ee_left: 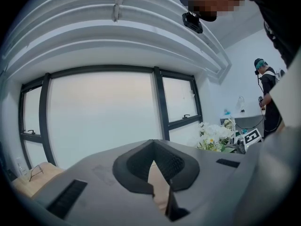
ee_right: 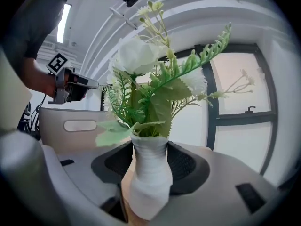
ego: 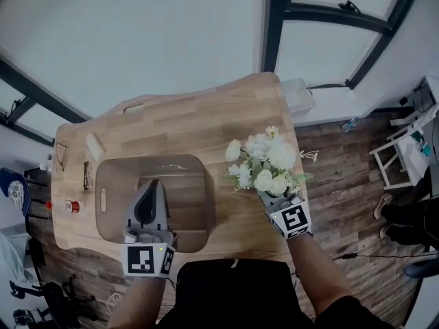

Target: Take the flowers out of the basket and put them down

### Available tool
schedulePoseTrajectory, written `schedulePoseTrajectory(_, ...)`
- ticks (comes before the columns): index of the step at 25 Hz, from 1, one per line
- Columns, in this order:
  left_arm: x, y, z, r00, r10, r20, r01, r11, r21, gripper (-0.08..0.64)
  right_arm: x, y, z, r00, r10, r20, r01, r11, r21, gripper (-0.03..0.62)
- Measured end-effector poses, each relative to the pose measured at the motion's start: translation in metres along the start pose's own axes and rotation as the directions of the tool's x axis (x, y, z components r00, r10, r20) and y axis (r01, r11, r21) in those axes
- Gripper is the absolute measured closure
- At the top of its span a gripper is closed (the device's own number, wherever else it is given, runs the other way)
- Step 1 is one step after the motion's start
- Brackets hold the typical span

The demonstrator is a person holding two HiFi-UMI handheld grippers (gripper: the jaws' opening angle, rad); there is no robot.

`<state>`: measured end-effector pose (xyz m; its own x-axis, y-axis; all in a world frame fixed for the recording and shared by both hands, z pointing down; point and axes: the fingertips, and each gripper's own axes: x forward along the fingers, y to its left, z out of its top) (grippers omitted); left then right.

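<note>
Clamping the right gripper point(ego: 278, 201) jaws on the white-wrapped stem point(ee_right: 149, 173) of the flowers point(ego: 264, 160), holding the blooms upright over the desk point(ego: 178, 125), just to the right of the basket point(ego: 110, 184) and already outside it. Hovering the left gripper point(ego: 152, 189) over the basket, jaws drawn together on nothing.

Judging the step in hand as the setting-down: lowering the bundle onto bare wood beside the basket. Not being able to tell from these views of any contact yet between the stem's foot and the wood.

Probably calling for sinking slowly, holding the stem vertical until meeting the desk, then parting the jaws only slightly at first, given top-heavy white heads on a narrow wrapped base, likely prone to toppling. Leaving room from the desk's right edge and from the basket wall. Drawing the jaws back along their own line afterwards, avoiding snagging the leaves.
</note>
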<state>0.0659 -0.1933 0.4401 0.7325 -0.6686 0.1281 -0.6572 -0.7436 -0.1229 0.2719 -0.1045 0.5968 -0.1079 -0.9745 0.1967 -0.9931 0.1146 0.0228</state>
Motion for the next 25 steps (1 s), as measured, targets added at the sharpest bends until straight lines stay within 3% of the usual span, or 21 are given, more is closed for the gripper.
schedulePoseTrajectory(15, -0.005, 0.007, 0.041, 0.995, -0.031, 0.091, 0.029, 0.999, 0.02, 0.555, -0.018, 0.002, -0.006, 0.997, -0.035, -0.064, 0.039, 0.998, 0.058, 0.272)
schedulePoseTrajectory(25, -0.018, 0.001, 0.061, 0.986, -0.091, 0.139, 0.09, 0.996, 0.011, 0.555, -0.061, 0.006, 0.012, 0.989, -0.136, -0.055, 0.139, 0.988, 0.072, 0.265)
